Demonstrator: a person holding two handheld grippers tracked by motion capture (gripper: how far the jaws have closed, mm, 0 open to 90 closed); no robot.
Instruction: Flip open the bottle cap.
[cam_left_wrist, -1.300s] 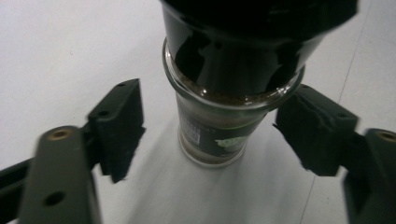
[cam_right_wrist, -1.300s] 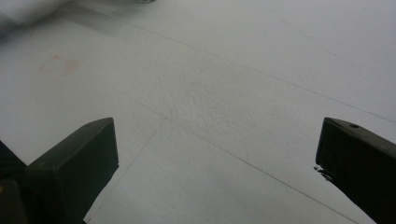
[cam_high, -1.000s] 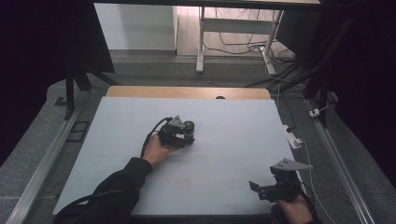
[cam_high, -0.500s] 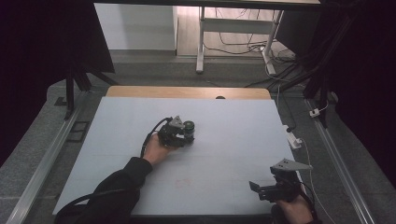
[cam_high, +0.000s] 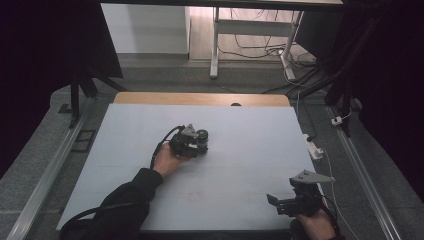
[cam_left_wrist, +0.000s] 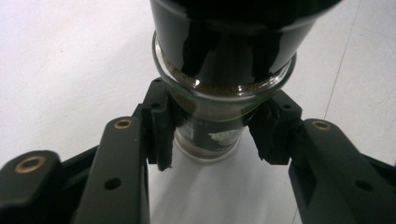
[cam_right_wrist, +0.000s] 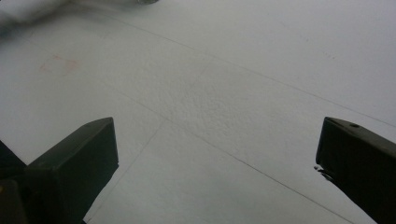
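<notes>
Left tongs (cam_left_wrist: 210, 140) pinching glass jar (cam_left_wrist: 210, 126), brown powder seen up close | right tongs (cam_right_wrist: 215, 154) spread over bare bench (cam_right_wrist: 233, 70) | high view: jar a small dark spot

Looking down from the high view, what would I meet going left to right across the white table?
The sleeved forearm → the left tongs clamped on a small dark jar → bare table → the right tongs, held open.

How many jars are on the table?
1: a small glass jar near the table middle, pinched in the left gripper. I see no others.
</notes>
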